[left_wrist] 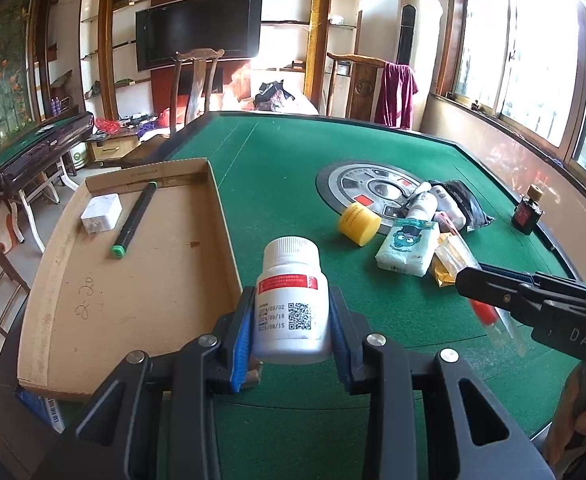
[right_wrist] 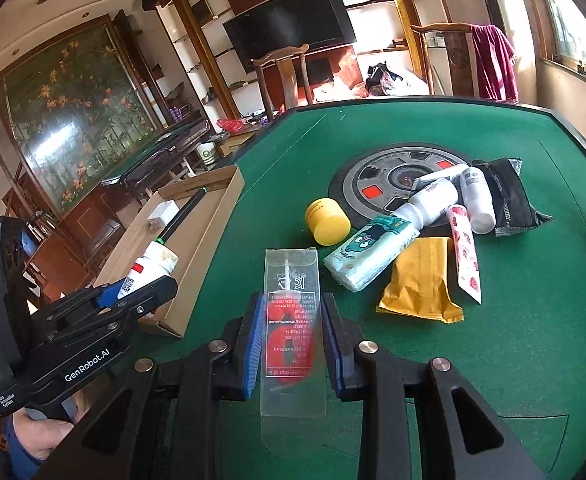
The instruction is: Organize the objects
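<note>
Green felt covers the counter (left_wrist: 277, 184). Nearest, the left gripper (left_wrist: 291, 332) clamps an upright white pill bottle (left_wrist: 291, 300), cap away, beside the cardboard tray (left_wrist: 221, 216) holding a white charger (left_wrist: 101, 214) and black pen (left_wrist: 135, 220). Right gripper (right_wrist: 293, 336) pinches a clear packet (right_wrist: 291, 320), lengthwise ahead.

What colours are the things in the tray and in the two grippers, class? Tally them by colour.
White: 2, bottle and charger
Black: 1, pen
Clear: 1, packet
Total: 4
</note>
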`<action>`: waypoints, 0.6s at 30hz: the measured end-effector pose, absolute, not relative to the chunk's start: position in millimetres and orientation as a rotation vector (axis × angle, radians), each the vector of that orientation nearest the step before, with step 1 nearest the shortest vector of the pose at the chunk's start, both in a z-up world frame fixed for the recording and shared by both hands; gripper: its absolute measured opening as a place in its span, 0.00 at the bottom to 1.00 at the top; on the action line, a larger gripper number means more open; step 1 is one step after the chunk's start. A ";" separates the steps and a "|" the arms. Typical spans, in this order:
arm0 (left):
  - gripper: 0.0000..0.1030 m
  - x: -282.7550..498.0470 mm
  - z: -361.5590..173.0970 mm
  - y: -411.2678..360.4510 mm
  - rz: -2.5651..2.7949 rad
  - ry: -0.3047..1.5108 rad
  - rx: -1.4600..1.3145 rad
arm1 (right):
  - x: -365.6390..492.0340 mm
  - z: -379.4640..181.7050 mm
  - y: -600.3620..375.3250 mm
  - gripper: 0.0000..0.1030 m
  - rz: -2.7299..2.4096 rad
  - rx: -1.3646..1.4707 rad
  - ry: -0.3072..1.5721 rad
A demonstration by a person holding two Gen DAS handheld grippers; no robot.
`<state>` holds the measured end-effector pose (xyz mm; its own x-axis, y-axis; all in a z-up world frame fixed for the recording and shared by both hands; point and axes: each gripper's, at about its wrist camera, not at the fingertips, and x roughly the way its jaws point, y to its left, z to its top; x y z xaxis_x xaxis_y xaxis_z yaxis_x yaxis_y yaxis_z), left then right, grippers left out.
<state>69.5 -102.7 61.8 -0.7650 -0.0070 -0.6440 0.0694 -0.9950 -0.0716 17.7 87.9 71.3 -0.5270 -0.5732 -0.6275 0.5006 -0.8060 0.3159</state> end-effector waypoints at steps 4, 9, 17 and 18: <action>0.32 73.9 65.0 -111.6 -2.910 0.161 1.043 | 20.3 72.1 75.7 0.29 -2.289 1.000 -0.117; 0.32 78.3 67.4 -126.3 -2.898 0.199 1.022 | 22.6 75.6 60.6 0.29 -2.267 1.000 -0.103; 0.32 84.5 67.7 -152.5 -2.862 0.256 0.999 | 23.4 83.3 27.6 0.29 -2.225 0.990 -0.057; 0.32 85.2 67.1 -156.2 -2.856 0.262 1.000 | 24.2 84.6 23.4 0.29 -2.220 0.987 -0.051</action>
